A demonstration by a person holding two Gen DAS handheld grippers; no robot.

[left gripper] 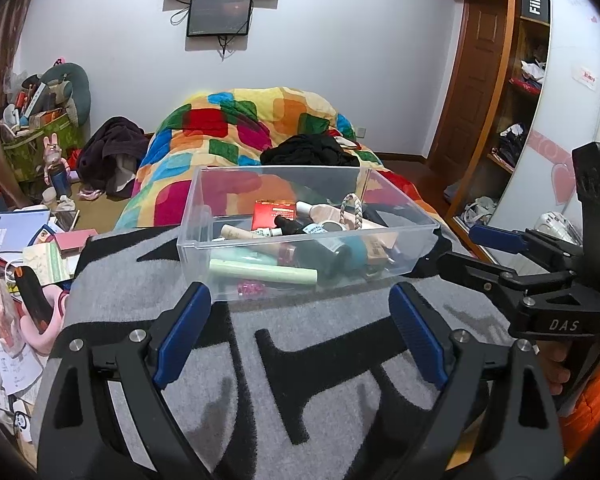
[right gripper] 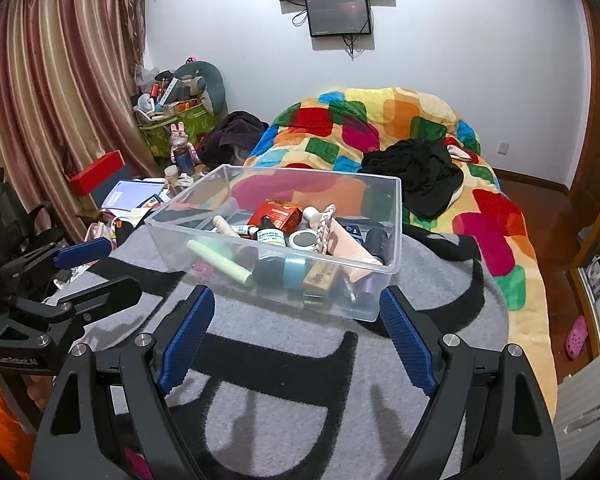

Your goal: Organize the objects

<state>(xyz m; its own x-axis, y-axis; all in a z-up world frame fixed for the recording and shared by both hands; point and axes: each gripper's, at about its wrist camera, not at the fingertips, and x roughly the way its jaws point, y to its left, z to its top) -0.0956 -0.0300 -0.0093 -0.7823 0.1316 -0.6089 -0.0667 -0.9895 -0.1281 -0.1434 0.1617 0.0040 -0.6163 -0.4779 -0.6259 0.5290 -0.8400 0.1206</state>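
Observation:
A clear plastic bin (left gripper: 220, 280) (right gripper: 168, 240) sits on a grey and black blanket (left gripper: 332, 380) (right gripper: 284, 400) on the bed. It holds several small items: a pale green tube (left gripper: 262, 272) (right gripper: 220, 262), a red box (left gripper: 275, 214) (right gripper: 280, 212), a dark bottle (right gripper: 266, 232), a braided cord (left gripper: 352, 210) (right gripper: 325, 228) and a round compact (right gripper: 303, 239). My left gripper (left gripper: 300, 320) is open and empty, just short of the bin's near wall. My right gripper (right gripper: 296, 320) is open and empty, also just short of the bin. Each gripper shows at the other view's edge.
A multicoloured quilt (left gripper: 240, 128) (right gripper: 380, 120) with black clothing (left gripper: 308, 150) (right gripper: 416, 172) lies beyond the bin. Papers, books and boxes (left gripper: 24, 240) (right gripper: 132, 196) crowd the left side. A wardrobe with open shelves (left gripper: 516, 100) stands on the right. Curtains (right gripper: 52, 92) hang at the left.

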